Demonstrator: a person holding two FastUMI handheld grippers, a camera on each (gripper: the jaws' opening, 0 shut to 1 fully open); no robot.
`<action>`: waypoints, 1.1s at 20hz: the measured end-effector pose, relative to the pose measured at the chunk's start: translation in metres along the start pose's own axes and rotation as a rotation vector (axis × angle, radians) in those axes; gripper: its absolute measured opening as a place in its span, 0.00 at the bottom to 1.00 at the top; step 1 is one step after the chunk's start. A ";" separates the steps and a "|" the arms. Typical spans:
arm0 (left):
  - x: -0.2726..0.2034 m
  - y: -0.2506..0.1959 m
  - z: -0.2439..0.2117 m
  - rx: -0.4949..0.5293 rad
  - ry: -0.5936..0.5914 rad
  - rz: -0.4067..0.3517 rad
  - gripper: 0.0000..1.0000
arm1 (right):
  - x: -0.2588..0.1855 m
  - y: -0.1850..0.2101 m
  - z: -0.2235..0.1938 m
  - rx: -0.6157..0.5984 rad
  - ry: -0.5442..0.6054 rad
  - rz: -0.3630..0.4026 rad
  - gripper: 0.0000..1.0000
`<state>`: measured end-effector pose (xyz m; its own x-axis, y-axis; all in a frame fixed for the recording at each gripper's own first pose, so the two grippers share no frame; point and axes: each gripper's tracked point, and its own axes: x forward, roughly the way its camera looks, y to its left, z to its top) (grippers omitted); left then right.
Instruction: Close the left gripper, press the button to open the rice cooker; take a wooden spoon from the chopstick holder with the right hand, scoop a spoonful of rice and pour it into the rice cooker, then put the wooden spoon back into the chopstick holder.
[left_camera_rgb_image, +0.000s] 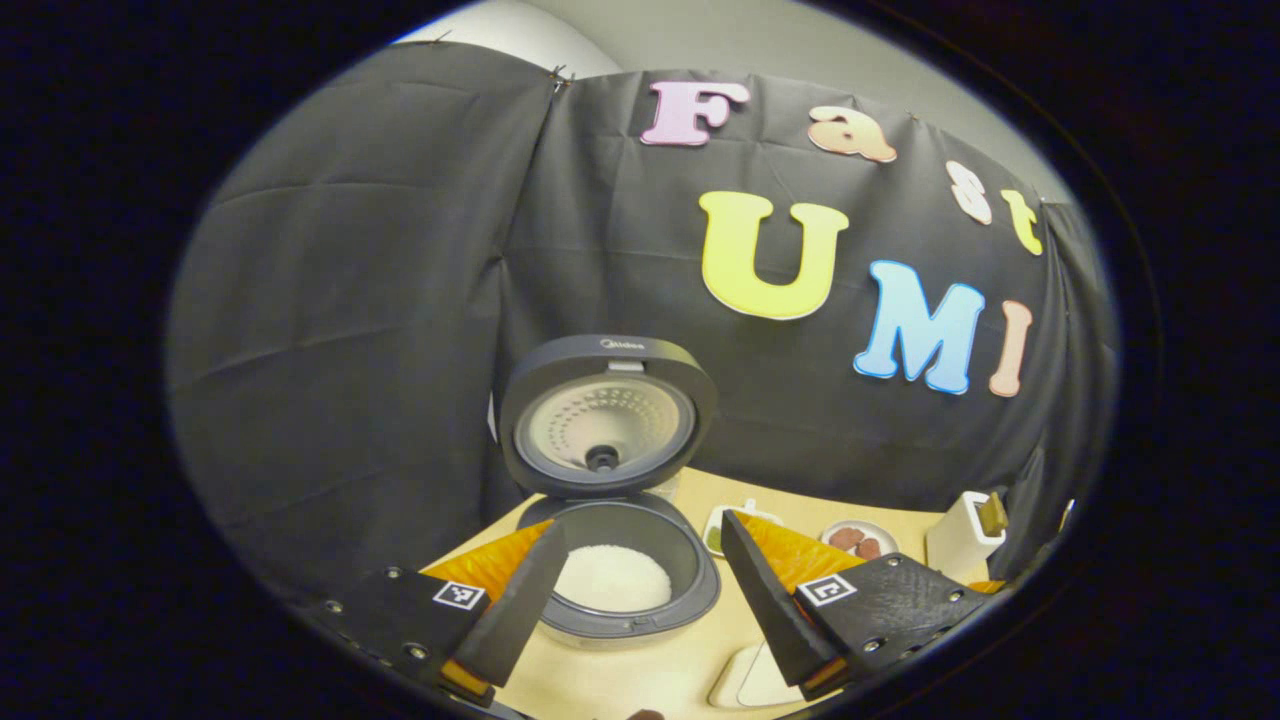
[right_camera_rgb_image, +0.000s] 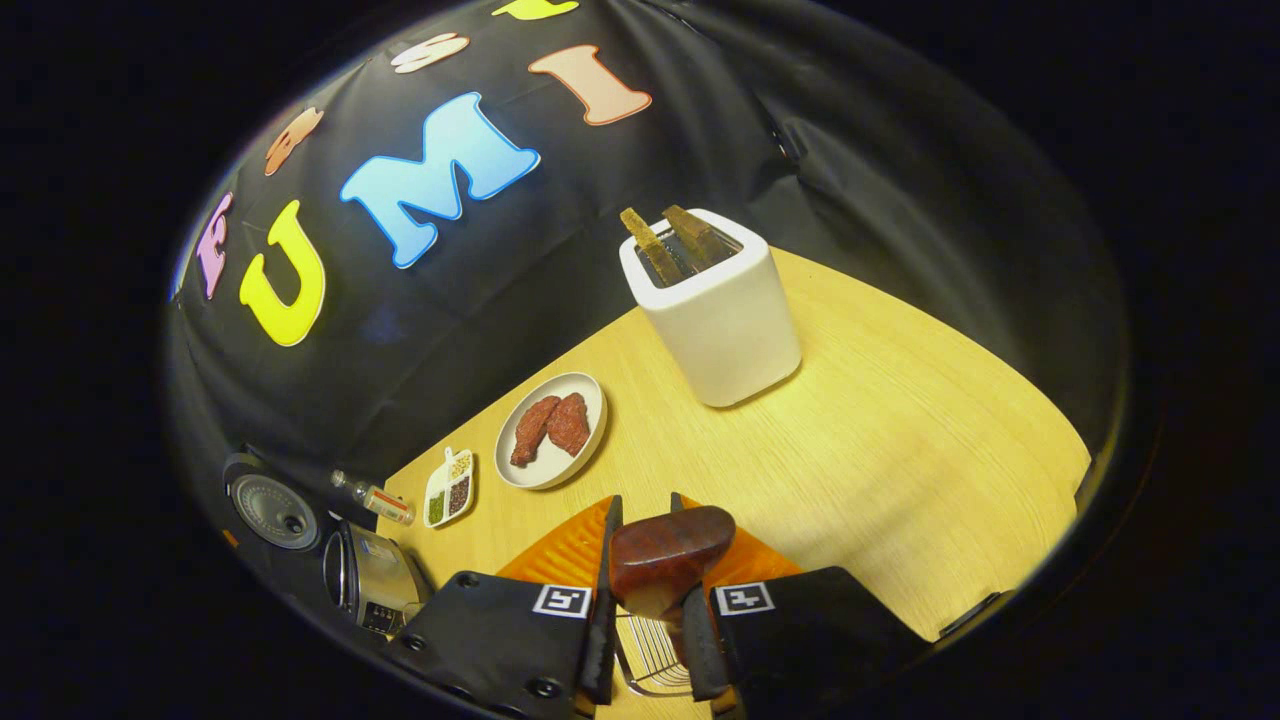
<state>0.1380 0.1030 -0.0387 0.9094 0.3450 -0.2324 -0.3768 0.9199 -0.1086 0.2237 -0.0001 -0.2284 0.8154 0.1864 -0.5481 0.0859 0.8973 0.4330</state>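
Observation:
The rice cooker (left_camera_rgb_image: 620, 590) stands with its lid (left_camera_rgb_image: 605, 415) raised and white rice in the pot. My left gripper (left_camera_rgb_image: 642, 525) is open just in front of it, one finger at each side of the pot. In the right gripper view, my right gripper (right_camera_rgb_image: 646, 515) is shut on a dark wooden spoon (right_camera_rgb_image: 670, 555). It holds the spoon directly above the wire chopstick holder (right_camera_rgb_image: 650, 650). The same cooker (right_camera_rgb_image: 370, 580) appears far left in that view, lid (right_camera_rgb_image: 270, 510) up.
A white toaster (right_camera_rgb_image: 720, 300) with two brown slices stands at the back of the wooden table (right_camera_rgb_image: 900, 450). A plate of reddish meat (right_camera_rgb_image: 552, 428), a small divided dish (right_camera_rgb_image: 448, 487) and a little bottle (right_camera_rgb_image: 375, 500) lie between toaster and cooker. A white object (left_camera_rgb_image: 755, 680) lies near my left gripper.

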 end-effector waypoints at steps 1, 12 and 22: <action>0.004 0.006 0.005 0.001 -0.001 0.015 0.97 | -0.003 0.001 0.002 -0.001 -0.011 0.000 0.34; 0.066 0.037 0.124 -0.002 -0.149 -0.011 0.99 | -0.102 -0.034 0.031 -0.116 -0.225 -0.163 0.98; 0.180 0.020 0.137 -0.026 -0.002 -0.055 0.96 | -0.202 -0.049 0.071 -0.221 -0.447 -0.307 0.98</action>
<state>0.3180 0.2085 0.0496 0.9293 0.2945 -0.2230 -0.3306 0.9324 -0.1460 0.0955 -0.1099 -0.0887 0.9385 -0.2390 -0.2493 0.2741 0.9546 0.1165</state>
